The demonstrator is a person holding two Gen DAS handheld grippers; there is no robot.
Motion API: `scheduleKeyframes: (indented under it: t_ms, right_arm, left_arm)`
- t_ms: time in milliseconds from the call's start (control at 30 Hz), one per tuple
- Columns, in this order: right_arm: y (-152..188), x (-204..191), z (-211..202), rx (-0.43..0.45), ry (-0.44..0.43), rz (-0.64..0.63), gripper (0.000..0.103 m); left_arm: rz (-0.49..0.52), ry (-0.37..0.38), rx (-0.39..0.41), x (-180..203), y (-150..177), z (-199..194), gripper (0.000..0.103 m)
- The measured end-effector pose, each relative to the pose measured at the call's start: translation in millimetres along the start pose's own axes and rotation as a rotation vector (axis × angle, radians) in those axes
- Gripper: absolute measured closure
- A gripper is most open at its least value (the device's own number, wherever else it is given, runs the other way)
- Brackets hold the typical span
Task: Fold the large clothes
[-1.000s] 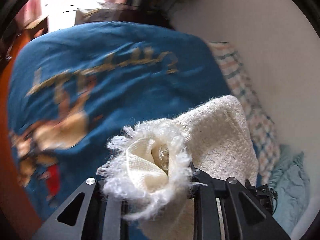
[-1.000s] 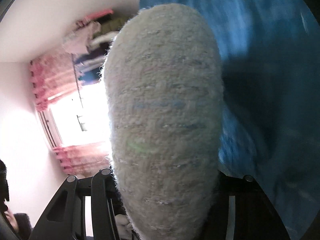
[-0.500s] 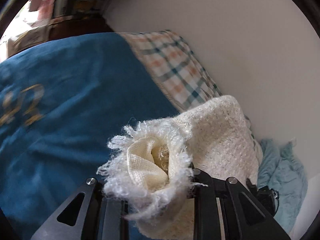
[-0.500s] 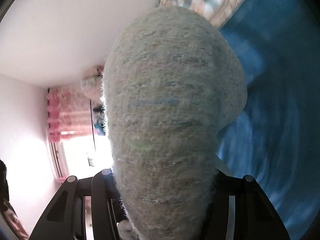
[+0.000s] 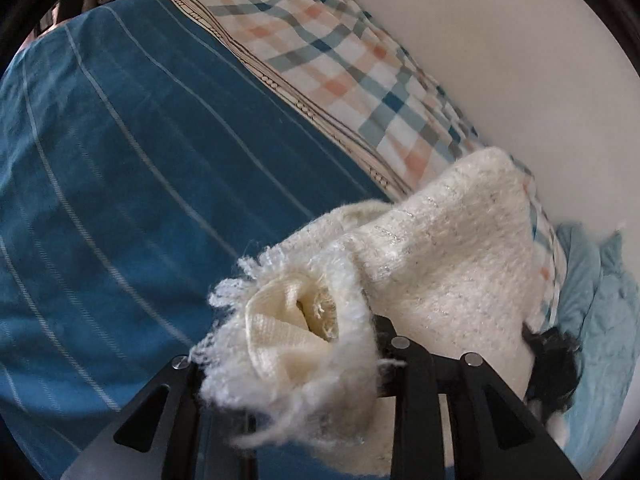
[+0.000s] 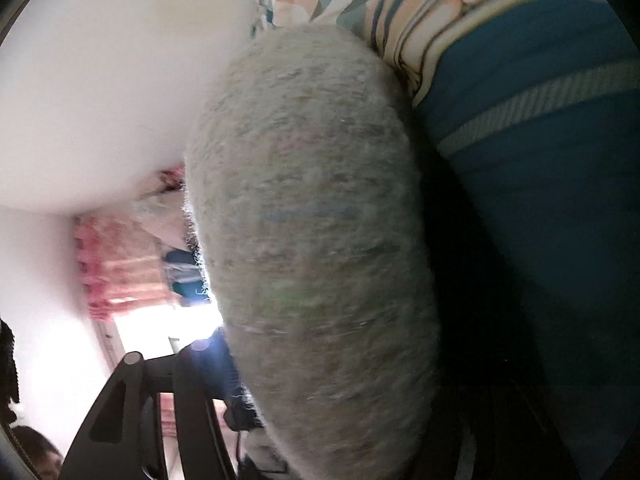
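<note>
Cream knit garment (image 5: 448, 264), fuzzy and fringed, sits bunched between the 2 black fingers of the left gripper (image 5: 296, 364), whose jaws are opening around it, above a blue striped bedspread (image 5: 132, 168) beside a checked pillow (image 5: 344, 60). In the right wrist view its folded bulk fills the right gripper (image 6: 320, 392), whose jaws are also opening; whether either grip is loosed I cannot tell.
</note>
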State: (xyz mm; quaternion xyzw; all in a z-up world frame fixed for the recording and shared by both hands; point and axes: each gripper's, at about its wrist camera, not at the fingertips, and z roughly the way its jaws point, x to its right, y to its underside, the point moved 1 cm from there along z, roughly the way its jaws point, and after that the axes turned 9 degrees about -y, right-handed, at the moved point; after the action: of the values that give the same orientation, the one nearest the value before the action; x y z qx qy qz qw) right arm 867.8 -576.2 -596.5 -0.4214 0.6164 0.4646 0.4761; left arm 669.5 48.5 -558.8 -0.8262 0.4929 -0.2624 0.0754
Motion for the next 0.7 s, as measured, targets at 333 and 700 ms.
scheduleKeyframes:
  t_ms: [333, 700]
  right_arm:
    - [100, -121, 20, 0.173, 0.918, -0.381, 0.018]
    - [299, -204, -12, 0.372, 1.398, -0.502, 0.01]
  left_arm:
    - [0.366, -0.331, 0.065, 46, 35, -58, 0.016]
    - [0.54, -0.386, 0.178, 64, 69, -200, 0.008]
